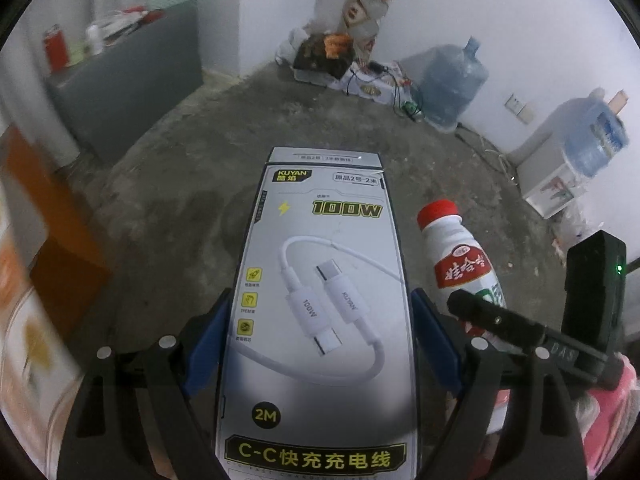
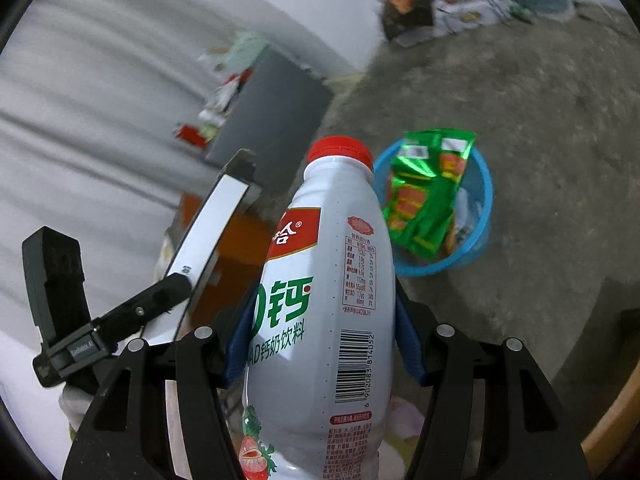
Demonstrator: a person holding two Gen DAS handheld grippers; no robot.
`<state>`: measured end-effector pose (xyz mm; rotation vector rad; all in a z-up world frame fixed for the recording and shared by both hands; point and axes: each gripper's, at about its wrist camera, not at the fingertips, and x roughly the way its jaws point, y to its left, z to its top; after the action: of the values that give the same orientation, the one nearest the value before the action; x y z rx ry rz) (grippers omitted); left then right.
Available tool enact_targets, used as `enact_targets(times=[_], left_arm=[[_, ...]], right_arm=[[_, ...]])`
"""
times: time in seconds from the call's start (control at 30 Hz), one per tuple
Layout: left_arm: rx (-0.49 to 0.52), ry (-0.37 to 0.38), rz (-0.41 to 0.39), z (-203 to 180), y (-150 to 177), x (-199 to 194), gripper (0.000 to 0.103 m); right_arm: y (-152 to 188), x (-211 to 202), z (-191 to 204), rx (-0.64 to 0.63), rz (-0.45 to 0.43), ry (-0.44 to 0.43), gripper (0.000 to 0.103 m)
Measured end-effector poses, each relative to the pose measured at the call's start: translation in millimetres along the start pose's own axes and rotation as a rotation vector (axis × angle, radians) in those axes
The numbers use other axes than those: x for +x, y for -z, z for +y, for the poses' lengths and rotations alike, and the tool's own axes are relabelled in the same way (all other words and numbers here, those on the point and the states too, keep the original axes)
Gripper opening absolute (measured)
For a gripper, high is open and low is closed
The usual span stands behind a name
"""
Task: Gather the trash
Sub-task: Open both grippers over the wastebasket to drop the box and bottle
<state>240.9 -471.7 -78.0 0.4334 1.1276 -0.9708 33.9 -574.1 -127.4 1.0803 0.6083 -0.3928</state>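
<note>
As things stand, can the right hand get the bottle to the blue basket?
Probably yes. The right gripper holds the white bottle, and only bare concrete floor lies before the blue basket, though green snack packets crowd its opening.

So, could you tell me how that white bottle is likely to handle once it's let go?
The bottle is round and smooth, so it would probably roll if dropped on its side. It looks like thin plastic, likely light. The right gripper pinches only its sides, so it may slip.
</note>
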Motion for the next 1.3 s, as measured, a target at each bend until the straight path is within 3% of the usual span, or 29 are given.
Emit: enact_targets(times=[0.2,0.37,0.47,0.63,0.8,1.0,1.17,1.3], left_arm=[[-0.067,-0.024,0.017,14,-50,92,0.084],[-0.075,-0.087,0.022,18,-69,147,0.084],[-0.122,-0.05,0.03,26,-66,163,0.084],[-0.148,-0.015,0.047,29,-59,168,0.085],[-0.155,0.021,-0.002,28,-60,139,0.085],[-0.156,0.043,-0.087,34,-54,77,0.085],[-0.107,0.054,-0.166,40,-33,-6,0.085],[-0.062,0.051,-0.262,40,1,-87,0.085]], right_arm=[[-46,66,-36,0.056,-0.037,0.067,0.058],[-61,125,-56,0.046,-0.074,0.209,0.071],[-57,133,-70,0.083,-0.068,0.242,0.071],[-52,110,-82,0.098,-0.109,0.248,0.071],[-47,77,-84,0.074,-0.164,0.254,0.071],[-37,54,-79,0.059,-0.187,0.244,0.071],[-13,27,-50,-0.029,-0.203,0.22,0.071],[19,-13,-3,-0.175,-0.246,0.208,0.072]])
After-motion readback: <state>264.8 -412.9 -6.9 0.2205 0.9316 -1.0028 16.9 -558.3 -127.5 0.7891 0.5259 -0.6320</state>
